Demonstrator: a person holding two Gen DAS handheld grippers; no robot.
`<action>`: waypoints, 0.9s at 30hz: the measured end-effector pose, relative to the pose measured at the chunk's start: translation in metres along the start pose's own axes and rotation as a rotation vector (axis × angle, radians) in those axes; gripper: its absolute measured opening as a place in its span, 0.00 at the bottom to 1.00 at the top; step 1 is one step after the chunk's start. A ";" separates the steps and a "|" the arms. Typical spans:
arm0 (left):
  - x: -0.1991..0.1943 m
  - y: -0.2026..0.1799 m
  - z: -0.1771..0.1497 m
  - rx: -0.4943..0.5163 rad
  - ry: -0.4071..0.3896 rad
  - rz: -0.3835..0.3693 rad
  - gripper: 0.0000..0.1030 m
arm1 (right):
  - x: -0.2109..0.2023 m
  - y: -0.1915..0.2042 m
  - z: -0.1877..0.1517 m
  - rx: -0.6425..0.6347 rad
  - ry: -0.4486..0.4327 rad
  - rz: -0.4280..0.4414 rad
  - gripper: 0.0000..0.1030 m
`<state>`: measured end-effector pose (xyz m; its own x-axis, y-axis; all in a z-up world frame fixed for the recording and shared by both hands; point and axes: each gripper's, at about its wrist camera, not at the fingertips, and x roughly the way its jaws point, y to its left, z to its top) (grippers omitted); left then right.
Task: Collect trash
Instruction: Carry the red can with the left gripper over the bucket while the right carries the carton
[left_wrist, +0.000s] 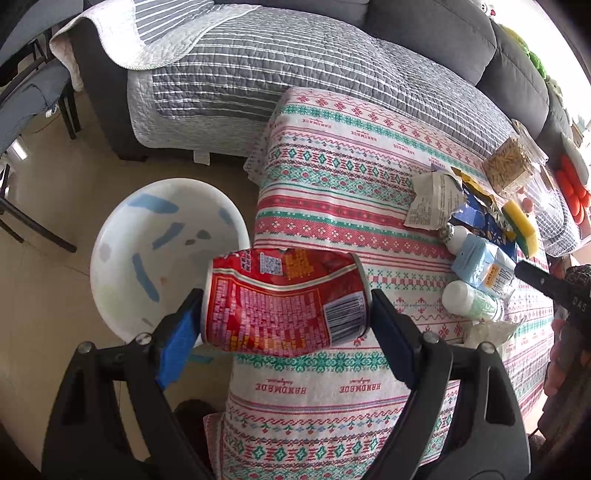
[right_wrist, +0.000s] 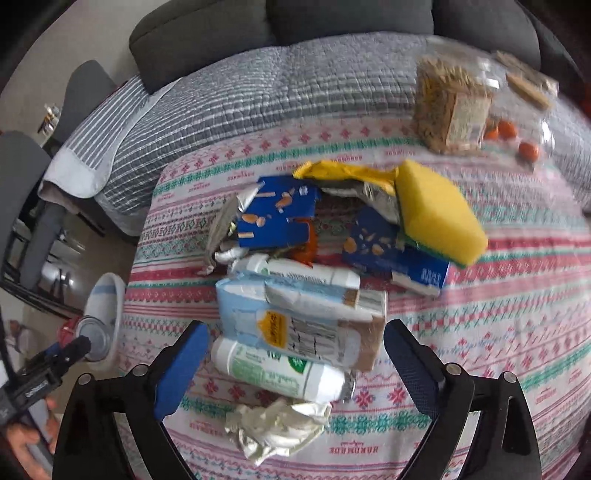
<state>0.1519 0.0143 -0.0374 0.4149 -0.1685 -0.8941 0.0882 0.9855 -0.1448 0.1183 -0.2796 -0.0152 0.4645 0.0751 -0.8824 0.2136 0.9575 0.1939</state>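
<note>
My left gripper (left_wrist: 284, 314) is shut on a dented red can (left_wrist: 284, 299), held sideways at the table's left edge, beside a white basin (left_wrist: 147, 251) on the floor. The can's end (right_wrist: 94, 338) and the basin (right_wrist: 107, 295) also show in the right wrist view. My right gripper (right_wrist: 291, 354) is open and empty, hovering over a trash pile: a light blue carton (right_wrist: 295, 325), a white and green bottle (right_wrist: 277, 373), a second white bottle (right_wrist: 295, 273), a crumpled tissue (right_wrist: 273, 428) and torn blue wrappers (right_wrist: 277, 218).
A yellow sponge (right_wrist: 436, 210), a bag of dry sticks (right_wrist: 450, 107) and orange tomatoes (right_wrist: 506, 129) lie further back on the patterned tablecloth (right_wrist: 498, 314). A grey sofa with a striped quilt (left_wrist: 295, 66) stands behind the table. Chairs (left_wrist: 33, 110) stand at the left.
</note>
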 end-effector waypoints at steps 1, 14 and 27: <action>-0.001 0.002 0.000 -0.002 0.000 -0.003 0.84 | -0.002 0.009 0.002 -0.054 -0.015 -0.024 0.94; -0.003 0.027 -0.011 -0.018 0.020 -0.005 0.84 | 0.034 0.020 0.005 -0.378 0.065 -0.094 0.61; 0.004 0.002 0.001 0.018 0.013 -0.038 0.85 | 0.040 -0.022 -0.013 -0.329 0.171 -0.038 0.63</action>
<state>0.1548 0.0159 -0.0407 0.3990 -0.2058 -0.8936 0.1202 0.9778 -0.1715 0.1209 -0.2945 -0.0600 0.3058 0.0569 -0.9504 -0.0727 0.9967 0.0362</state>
